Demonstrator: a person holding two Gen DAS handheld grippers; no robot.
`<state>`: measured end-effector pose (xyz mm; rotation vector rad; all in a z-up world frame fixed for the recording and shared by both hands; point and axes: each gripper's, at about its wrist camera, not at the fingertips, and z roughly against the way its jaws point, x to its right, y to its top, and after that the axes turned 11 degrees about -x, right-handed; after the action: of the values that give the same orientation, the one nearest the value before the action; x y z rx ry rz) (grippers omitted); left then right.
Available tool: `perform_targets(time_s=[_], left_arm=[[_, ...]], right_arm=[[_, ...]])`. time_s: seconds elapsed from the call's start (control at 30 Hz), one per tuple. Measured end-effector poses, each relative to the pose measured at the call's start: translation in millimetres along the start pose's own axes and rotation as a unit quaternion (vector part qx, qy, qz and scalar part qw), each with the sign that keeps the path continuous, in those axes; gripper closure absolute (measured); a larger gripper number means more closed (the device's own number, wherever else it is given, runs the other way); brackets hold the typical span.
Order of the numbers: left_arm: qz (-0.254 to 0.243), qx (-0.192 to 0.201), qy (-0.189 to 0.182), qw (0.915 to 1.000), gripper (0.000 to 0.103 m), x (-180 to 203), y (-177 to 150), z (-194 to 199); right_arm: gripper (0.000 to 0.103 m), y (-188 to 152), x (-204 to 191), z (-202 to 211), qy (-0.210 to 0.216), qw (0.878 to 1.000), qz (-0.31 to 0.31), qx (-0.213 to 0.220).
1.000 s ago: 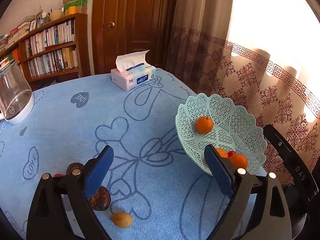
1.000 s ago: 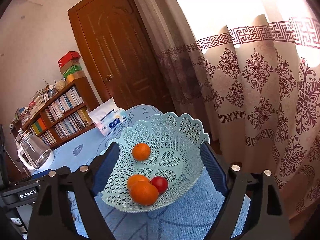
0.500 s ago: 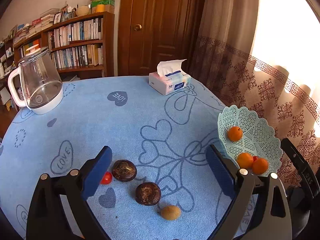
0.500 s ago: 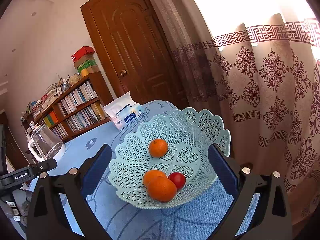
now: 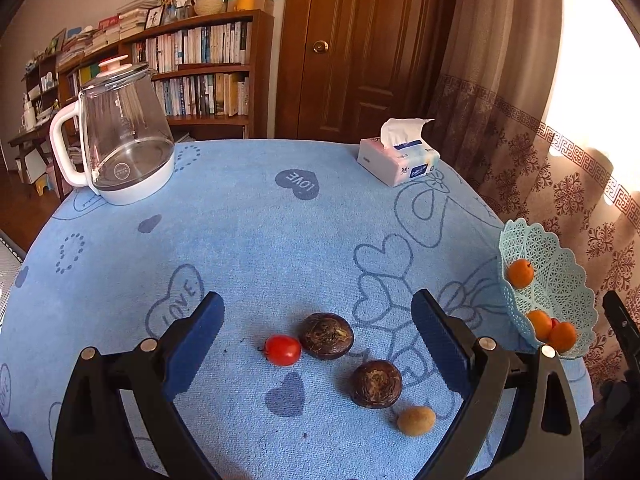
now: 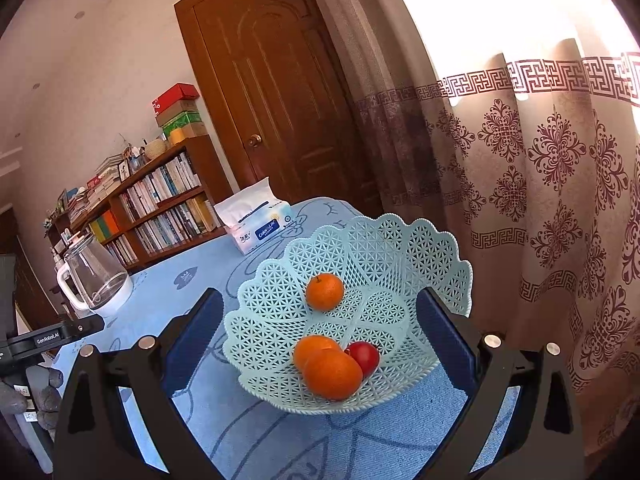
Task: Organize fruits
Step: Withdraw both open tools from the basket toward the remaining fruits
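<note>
While three oranges (image 6: pixel 333 374) and one tomato (image 6: pixel 364 357) sit in the basket (image 6: pixel 400 248) between our wide, empty right tongs (image 6: pixel 318 338), four fruits wait on the table (image 5: pixel 248 240) between our wide, empty left tongs (image 5: pixel 318 342).

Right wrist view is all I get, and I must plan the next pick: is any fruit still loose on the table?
Observer: Yes. A cherry tomato lies on the cloth between the left gripper's open fingers.
Operator: Anything else nearby?
Observer: Two dark round fruits; the nearer-camera one lies apart from the tomato.
Operator: More?
Observer: A small tan fruit lies nearest the camera.
</note>
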<state>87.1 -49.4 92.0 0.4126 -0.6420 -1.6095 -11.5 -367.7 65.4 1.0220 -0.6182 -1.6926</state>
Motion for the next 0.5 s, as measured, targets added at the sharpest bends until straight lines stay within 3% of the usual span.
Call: perform_targets(time_s=[0.4,0.5], left_arm=[[0.004,-0.035,0.019,0.9992,0.009,-20.9,-11.2,-21.9],[-0.008,-0.039,0.024,0.9989,0.014,-24.2,-15.8,-24.1]], right_arm=[[0.005,-0.3,-0.2,-2.6,0.002,1.0,0.002,-0.008],[0.005,-0.6,0.2,-3.3,0.002,1.0,0.0,-0.009]])
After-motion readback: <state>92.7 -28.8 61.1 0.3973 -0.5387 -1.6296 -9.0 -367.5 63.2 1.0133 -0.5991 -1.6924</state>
